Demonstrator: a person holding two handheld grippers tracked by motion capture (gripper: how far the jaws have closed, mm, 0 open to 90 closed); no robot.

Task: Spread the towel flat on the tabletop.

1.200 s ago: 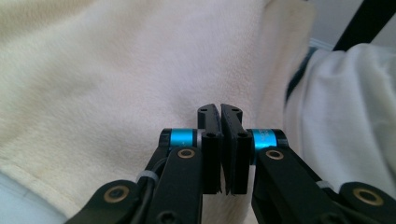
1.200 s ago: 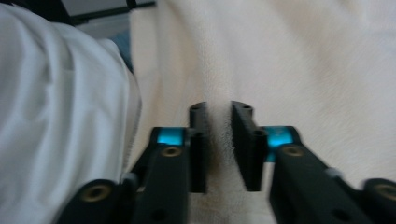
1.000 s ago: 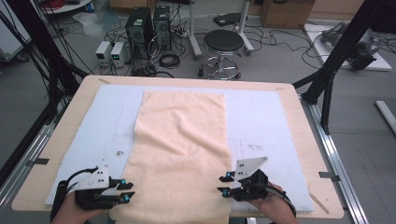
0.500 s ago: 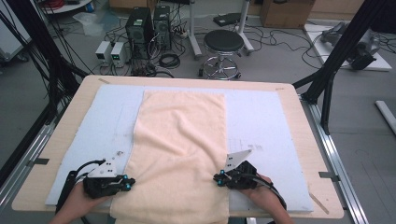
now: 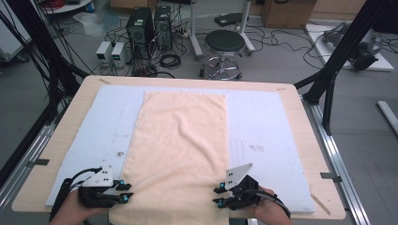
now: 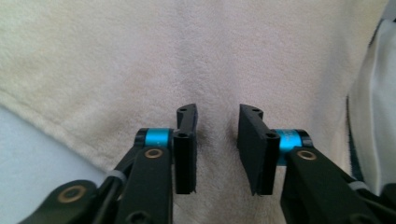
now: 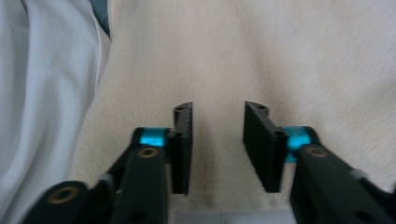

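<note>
Cream towel [image 5: 180, 150] lies flat down the middle of the pale blue mat [image 5: 267, 126], and we hold our left gripper [image 5: 123, 192] and right gripper [image 5: 219, 196] over its near corners, jaws just reopened, standing apart above the cloth without pinching it.

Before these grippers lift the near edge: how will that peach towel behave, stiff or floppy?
Probably floppy: the towel lies flat on the table and its near end hangs over the front edge. Likely light, since it looks like one thin layer. The nap looks fuzzy in the left gripper view, so it should slip little. Both the left and the right gripper have just been opening, with bare cloth showing in the gaps.
</note>
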